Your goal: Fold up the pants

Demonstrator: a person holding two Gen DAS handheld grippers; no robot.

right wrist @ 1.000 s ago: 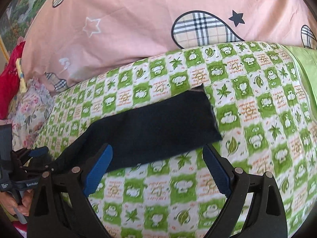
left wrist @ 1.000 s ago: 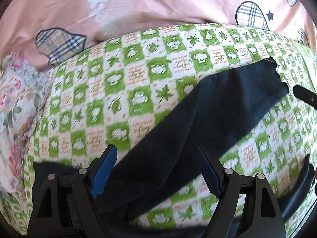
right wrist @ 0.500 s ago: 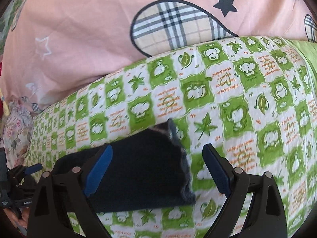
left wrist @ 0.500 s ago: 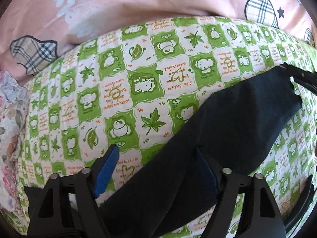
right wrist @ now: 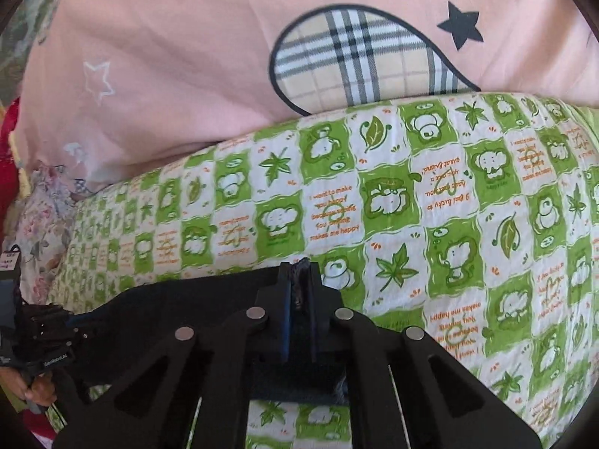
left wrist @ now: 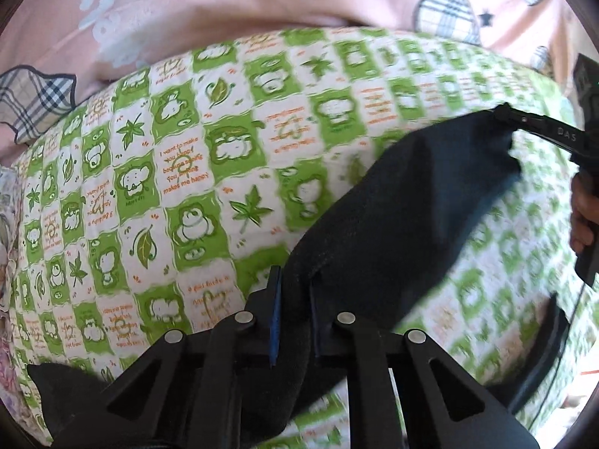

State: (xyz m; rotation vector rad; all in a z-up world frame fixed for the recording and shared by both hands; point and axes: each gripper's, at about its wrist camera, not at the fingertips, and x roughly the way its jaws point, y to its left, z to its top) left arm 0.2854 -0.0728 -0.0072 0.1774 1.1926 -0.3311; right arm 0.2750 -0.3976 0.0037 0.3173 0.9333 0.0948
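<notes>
Dark navy pants (left wrist: 404,217) lie on a green and white patterned bedsheet (left wrist: 179,172). My left gripper (left wrist: 294,299) is shut on the pants fabric near the middle of a leg. My right gripper (right wrist: 299,288) is shut on the hem end of the same leg (right wrist: 194,299). In the left wrist view the right gripper (left wrist: 539,127) shows at the far right, pinching the leg's end corner. In the right wrist view the left gripper (right wrist: 45,333) shows at the far left on the pants. The rest of the pants is hidden below the grippers.
A pink duvet with plaid patches (right wrist: 262,56) lies along the far side of the sheet. A floral fabric (right wrist: 41,224) and a red item (right wrist: 9,157) sit at the left. A lime green cloth (right wrist: 587,119) borders the sheet on the right.
Both grippers were open above the pant leg, moved down onto it and closed. The left one now grips the leg's middle, the right one the hem end.
</notes>
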